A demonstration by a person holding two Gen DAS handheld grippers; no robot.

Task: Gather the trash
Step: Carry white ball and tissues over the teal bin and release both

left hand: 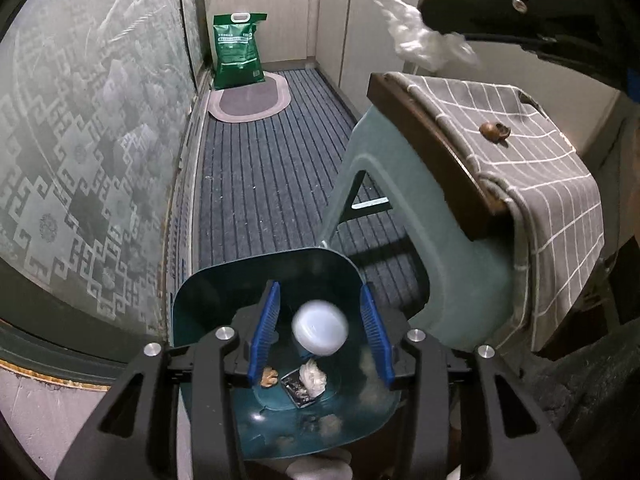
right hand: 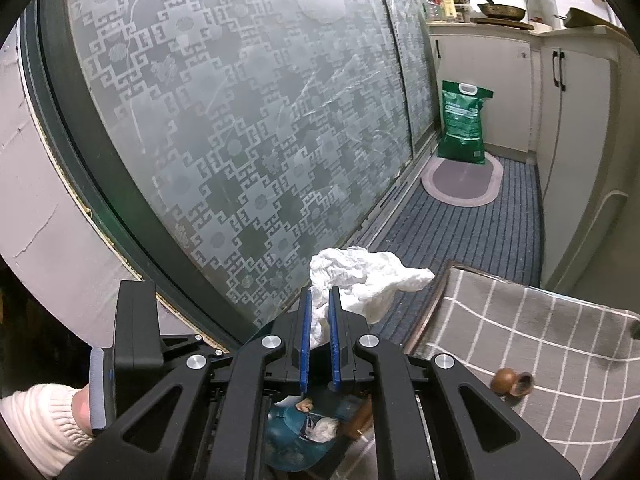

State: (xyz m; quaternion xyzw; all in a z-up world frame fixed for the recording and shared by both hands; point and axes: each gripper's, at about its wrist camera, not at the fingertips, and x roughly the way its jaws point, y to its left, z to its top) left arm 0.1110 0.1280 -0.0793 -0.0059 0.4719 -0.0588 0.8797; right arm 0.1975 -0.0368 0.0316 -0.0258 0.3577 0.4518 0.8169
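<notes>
Left tongs point(left hand: 320, 344): one pair, blue pads apart, clamped on nothing, poised over one teal bin point(left hand: 200, 300). One white round lid or cup point(left hand: 320, 333), blurred, sits between the pads without touching either; whether it is falling or resting I cannot tell. Bin contents, counted: one crumpled white wad point(left hand: 313, 377), one dark foil wrapper point(left hand: 298, 390), one tan scrap point(left hand: 269, 378), plus several pale crumbs too blurred to number.

Right tongs point(right hand: 319, 340): one pair, pads pressed together on one crumpled white tissue point(right hand: 360, 280), held in the air above the bin and beside the bench point(right hand: 520, 328).

Bench: one, with one grey checked cloth point(left hand: 520, 128) draped over it, bearing one brown nutshell-like scrap point(left hand: 495, 130).

Floor: one striped blue mat point(left hand: 272, 168), one oval rug point(left hand: 250, 100), one green sack point(left hand: 237, 50) standing upright at the far end.
</notes>
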